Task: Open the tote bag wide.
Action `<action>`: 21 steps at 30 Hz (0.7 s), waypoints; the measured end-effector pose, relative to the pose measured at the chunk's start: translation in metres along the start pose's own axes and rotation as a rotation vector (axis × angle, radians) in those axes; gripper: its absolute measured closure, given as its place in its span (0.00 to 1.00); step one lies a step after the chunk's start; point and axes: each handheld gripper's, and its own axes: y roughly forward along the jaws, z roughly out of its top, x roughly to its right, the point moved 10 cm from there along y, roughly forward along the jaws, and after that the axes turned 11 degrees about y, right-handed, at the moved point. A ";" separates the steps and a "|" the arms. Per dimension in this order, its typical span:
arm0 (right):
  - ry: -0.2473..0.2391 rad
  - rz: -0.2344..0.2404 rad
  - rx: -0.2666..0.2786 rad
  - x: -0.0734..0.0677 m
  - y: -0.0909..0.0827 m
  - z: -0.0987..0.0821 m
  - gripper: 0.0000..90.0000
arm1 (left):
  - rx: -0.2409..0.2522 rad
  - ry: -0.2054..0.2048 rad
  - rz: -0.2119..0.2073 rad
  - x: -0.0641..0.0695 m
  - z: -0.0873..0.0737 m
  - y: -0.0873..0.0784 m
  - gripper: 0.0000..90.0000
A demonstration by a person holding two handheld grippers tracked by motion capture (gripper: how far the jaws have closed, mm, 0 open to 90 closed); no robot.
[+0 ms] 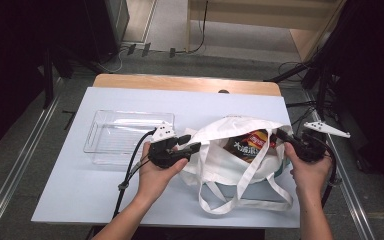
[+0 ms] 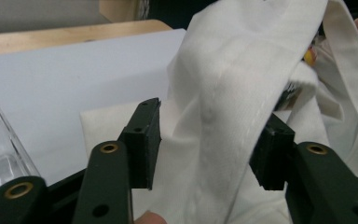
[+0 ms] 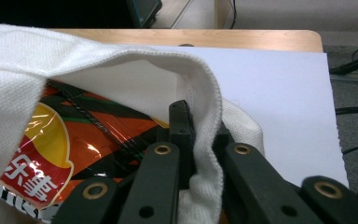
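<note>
left tongs [image 2: 205, 140]: half open, bag rim between | right tongs [image 3: 200, 135]: clamped on tote bag [image 1: 230, 150] rim | 1 bag, 1 snack packet [image 3: 51, 154], 1 clear tray [image 1: 125, 135]

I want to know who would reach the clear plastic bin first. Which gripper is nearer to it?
Left. The left gripper sits just beside the clear plastic bin; the right gripper is across the white tote bag, pinching its rim.
</note>
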 end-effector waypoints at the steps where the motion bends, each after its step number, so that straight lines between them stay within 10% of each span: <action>1: -0.005 0.006 -0.003 -0.001 -0.001 -0.001 0.97 | 0.006 0.012 0.000 0.001 0.004 0.000 0.54; 9: -0.030 0.045 -0.022 -0.003 -0.009 -0.008 0.97 | 0.034 0.078 0.017 0.005 0.031 0.008 0.61; 16: -0.063 0.059 -0.028 -0.004 -0.016 -0.013 0.97 | 0.097 -0.059 -0.070 -0.004 0.057 0.009 0.80; 21: -0.075 0.078 -0.034 -0.006 -0.019 -0.017 0.97 | 0.108 -0.159 0.054 -0.026 0.057 0.020 0.91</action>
